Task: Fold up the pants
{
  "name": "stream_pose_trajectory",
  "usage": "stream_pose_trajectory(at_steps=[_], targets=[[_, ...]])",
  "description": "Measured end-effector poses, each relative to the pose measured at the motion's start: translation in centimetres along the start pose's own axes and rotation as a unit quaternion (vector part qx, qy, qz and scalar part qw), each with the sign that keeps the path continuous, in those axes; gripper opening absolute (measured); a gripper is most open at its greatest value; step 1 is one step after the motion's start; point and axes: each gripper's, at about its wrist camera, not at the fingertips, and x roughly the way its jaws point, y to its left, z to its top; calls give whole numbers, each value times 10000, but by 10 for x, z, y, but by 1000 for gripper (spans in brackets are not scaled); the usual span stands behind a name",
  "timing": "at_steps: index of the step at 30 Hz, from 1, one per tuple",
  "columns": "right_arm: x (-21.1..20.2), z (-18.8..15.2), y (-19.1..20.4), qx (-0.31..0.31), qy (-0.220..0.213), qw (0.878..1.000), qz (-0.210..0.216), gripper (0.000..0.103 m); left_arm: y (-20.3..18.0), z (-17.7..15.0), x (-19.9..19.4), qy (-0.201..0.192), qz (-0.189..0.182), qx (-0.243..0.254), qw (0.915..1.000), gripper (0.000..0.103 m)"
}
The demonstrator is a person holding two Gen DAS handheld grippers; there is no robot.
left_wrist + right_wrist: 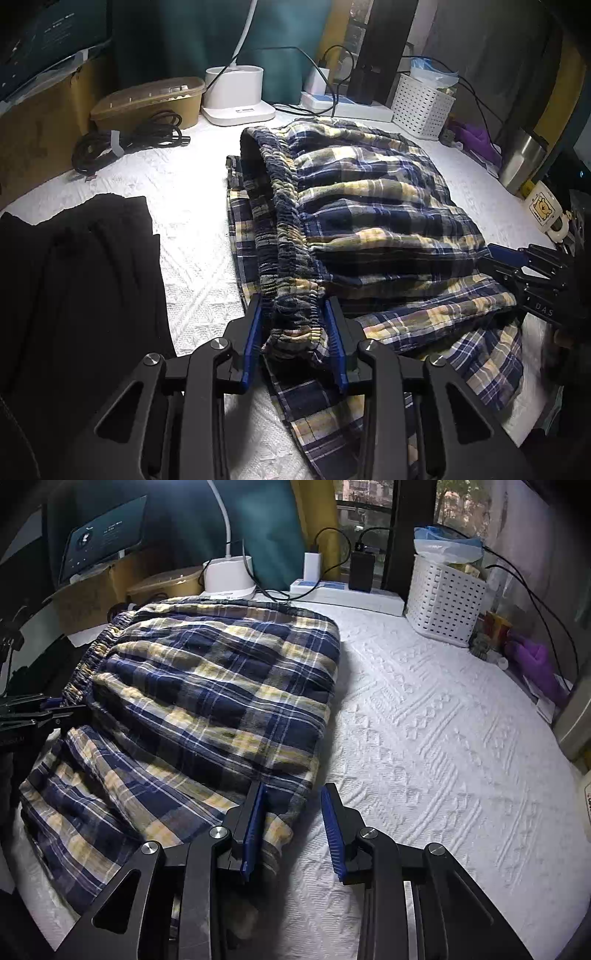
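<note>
Blue, yellow and white plaid pants lie folded over in a bundle on the white textured cloth. In the left wrist view my left gripper has its blue pads either side of the gathered elastic waistband at the near corner; the jaws stand apart around it. In the right wrist view the pants fill the left half. My right gripper is open at their near right corner, its left pad against the fabric edge. It also shows in the left wrist view.
A black garment lies at the left. At the back stand a brown lidded container, a coiled black cable, a white lamp base, a power strip, a white basket. A mug and steel tumbler stand at the right.
</note>
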Motion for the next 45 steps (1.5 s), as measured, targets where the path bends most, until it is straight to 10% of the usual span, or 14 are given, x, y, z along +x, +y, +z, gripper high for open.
stream_pose_trajectory(at_steps=[7,9,10,21,30,36,45], targets=[[-33,-8,-23,429,-137,9989,-123,39,5,-12,-30,-9,39,-313,9995,45],[-48,-14,-17,466,-216,9987,43,83,5,-20,-38,3,26,-369,9993,61],[-52,-16,-12,437,-253,9986,134,87,4,-26,-41,54,-51,-414,9991,64],[-74,-43,65,-244,-231,9955,888,87,-14,-74,-54,278,-110,-750,9967,64],[-72,-58,117,-1199,-256,9874,1000,46,-33,-88,-60,240,-439,-327,9982,62],[-64,-66,125,-1570,-158,9832,919,8,-32,-86,-57,197,-276,-186,9993,13],[-69,-70,128,-1780,-4,9796,929,4,-31,-88,-68,227,-258,-13,9994,3]])
